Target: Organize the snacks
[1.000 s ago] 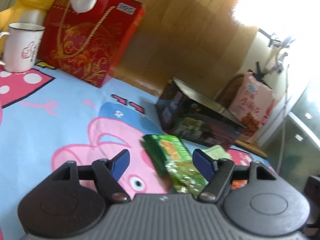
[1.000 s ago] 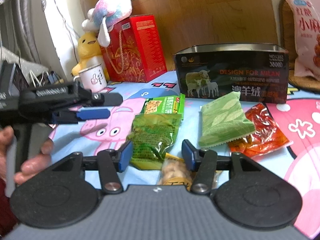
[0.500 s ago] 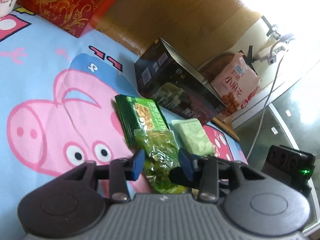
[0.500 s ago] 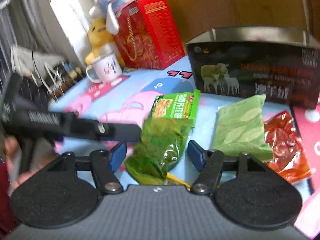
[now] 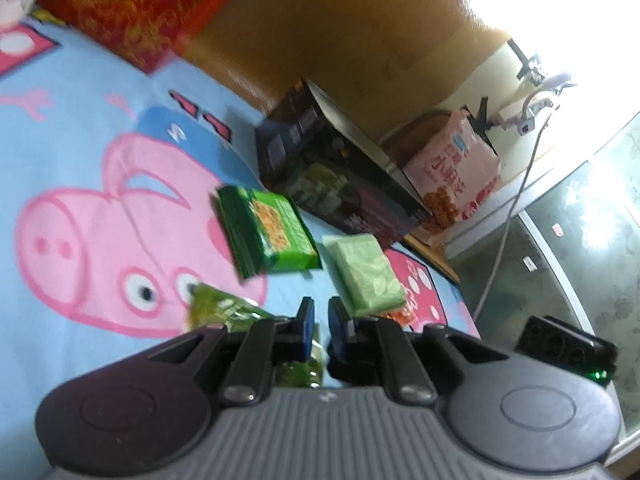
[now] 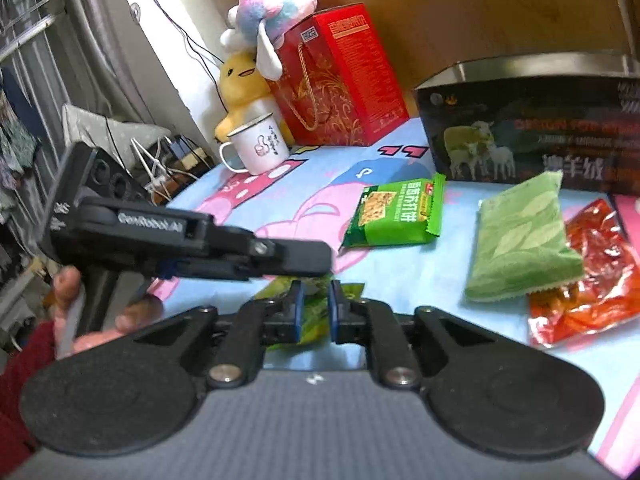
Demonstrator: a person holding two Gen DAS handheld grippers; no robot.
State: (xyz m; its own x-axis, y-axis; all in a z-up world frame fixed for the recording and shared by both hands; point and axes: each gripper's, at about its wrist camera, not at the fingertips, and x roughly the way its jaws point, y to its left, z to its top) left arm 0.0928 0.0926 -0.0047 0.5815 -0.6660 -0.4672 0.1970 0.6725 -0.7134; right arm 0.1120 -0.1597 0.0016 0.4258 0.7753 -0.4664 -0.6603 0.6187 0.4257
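Note:
Both grippers are shut on one clear green snack bag (image 5: 228,312), near the front of the cartoon cloth. My left gripper (image 5: 318,322) pinches one end; the bag also shows between the fingers of my right gripper (image 6: 314,308), as green plastic (image 6: 316,320). The left gripper's body (image 6: 192,240) crosses the right wrist view. A green biscuit pack (image 6: 396,216) (image 5: 268,236), a pale green pouch (image 6: 520,236) (image 5: 368,272) and a red snack bag (image 6: 588,272) lie on the cloth. A dark open box (image 6: 532,120) (image 5: 332,172) stands behind them.
A red gift box (image 6: 340,76), a white mug (image 6: 260,144), a yellow plush (image 6: 240,84) and a pastel plush (image 6: 272,4) stand at the back left. A pink snack bag (image 5: 456,172) leans beyond the dark box. The table's edge and cables lie left.
Both grippers have closed from open onto the clear green bag. The bag has been drawn toward me, off the green biscuit pack it lay against.

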